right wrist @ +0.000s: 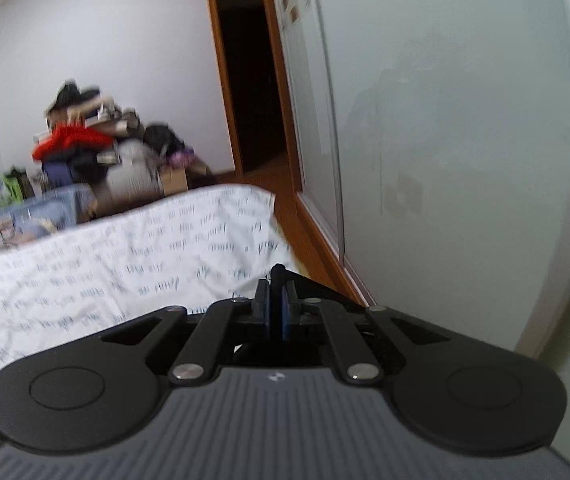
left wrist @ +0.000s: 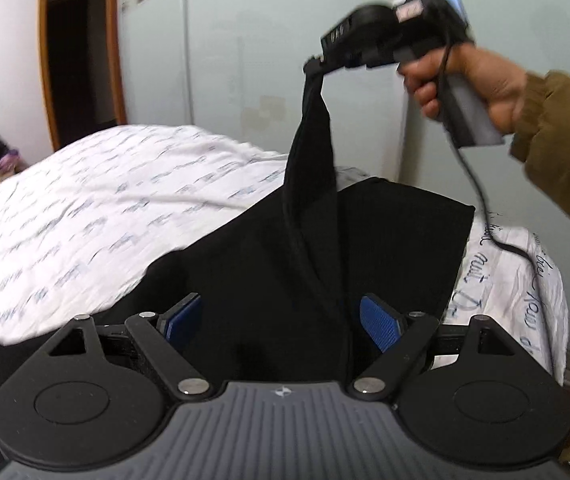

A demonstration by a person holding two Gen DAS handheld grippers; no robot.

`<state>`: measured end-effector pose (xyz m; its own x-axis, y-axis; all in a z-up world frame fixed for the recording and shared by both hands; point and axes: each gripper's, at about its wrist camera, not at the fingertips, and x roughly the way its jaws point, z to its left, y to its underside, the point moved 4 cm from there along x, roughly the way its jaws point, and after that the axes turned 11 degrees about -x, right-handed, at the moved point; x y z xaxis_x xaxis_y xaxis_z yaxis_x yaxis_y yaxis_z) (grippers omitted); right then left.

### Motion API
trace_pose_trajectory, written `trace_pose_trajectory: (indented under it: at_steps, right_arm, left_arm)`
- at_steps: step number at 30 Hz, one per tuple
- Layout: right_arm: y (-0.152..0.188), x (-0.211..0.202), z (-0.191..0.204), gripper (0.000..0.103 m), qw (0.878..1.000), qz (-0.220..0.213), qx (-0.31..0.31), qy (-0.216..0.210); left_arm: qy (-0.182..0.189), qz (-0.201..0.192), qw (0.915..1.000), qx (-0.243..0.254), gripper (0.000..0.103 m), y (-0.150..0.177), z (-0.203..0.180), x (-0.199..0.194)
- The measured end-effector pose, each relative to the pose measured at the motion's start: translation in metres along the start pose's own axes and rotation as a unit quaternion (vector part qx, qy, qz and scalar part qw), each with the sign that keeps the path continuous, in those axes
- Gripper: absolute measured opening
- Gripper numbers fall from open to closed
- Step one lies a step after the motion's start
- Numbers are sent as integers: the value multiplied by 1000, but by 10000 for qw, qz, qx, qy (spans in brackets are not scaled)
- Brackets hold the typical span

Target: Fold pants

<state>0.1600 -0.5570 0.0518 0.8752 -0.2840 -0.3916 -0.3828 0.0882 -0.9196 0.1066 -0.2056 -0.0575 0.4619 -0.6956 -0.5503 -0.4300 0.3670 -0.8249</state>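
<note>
Right claw (left wrist: 314, 65), upper right, pinches the black pants (left wrist: 313, 216) aloft; the left claw (left wrist: 281, 320) gapes below them.

1. Soft, even indoor light in both views, moderately bright; source not visible, no hard shadows
2. Strong fisheye bending: door frame (left wrist: 81, 52) bowed, dark vignette at top corners
3. Motion blur in left wrist view on bed sheet (left wrist: 85, 208) print and on right gripper (left wrist: 317, 65); left gripper (left wrist: 281, 320) body sharp
4. Black pants (left wrist: 309, 240) crushed to near-solid black, folds barely readable
5. Right wrist view smeared on clutter pile (right wrist: 85, 148) and sheet print; faint dull reflection on wardrobe panel (right wrist: 445, 120), no harsh glare
6. Doorway interior underexposed, detail lost
</note>
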Motion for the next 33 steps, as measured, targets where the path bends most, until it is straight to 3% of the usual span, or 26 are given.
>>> trace_pose_trajectory:
  at_steps: [7, 11, 12, 13, 15, 17, 18, 23, 27, 33]
  right_arm:
    - [-10, -47, -31, 6, 9988, -383, 284, 72]
    - [-13, -59, -45, 6, 9975, -530, 454, 109]
    - [-13, -61, -47, 6, 9972, -557, 482, 110]
    - [-13, -63, -49, 6, 9969, -585, 514, 91]
    - [-14, -68, -51, 6, 9965, -636, 534, 87]
    - [-11, -73, -52, 6, 9962, -675, 528, 122]
    - [-10, -75, -54, 6, 9961, -690, 521, 157]
    - [-1, -88, -67, 6, 9952, -707, 619, 280]
    - [9, -103, -81, 6, 9932, -773, 772, 390]
    - [69, -112, -121, 6, 9879, -418, 1299, 733]
  left_arm:
    - [252, 54, 9990, 373, 86, -4, -36, 14]
    - [-61, -169, 9965, 813, 85, -4, -57, 17]
    - [-117, -212, 9960, 860, 74, -4, -61, 19]
    - [-141, -174, 9957, 904, 54, -4, -63, 20]
    - [-234, 64, 9959, 877, 30, -3, -63, 29]
    - [-322, 142, 9969, 704, 25, -2, -58, 33]
    - [-354, 151, 9973, 619, 17, -2, -55, 34]
    - [-271, -42, 9990, 353, 12, -7, -47, 20]
    - [20, 28, 9996, 288, 11, -10, -52, 10]
    - [225, 334, 9983, 419, 11, 5, -65, 14]
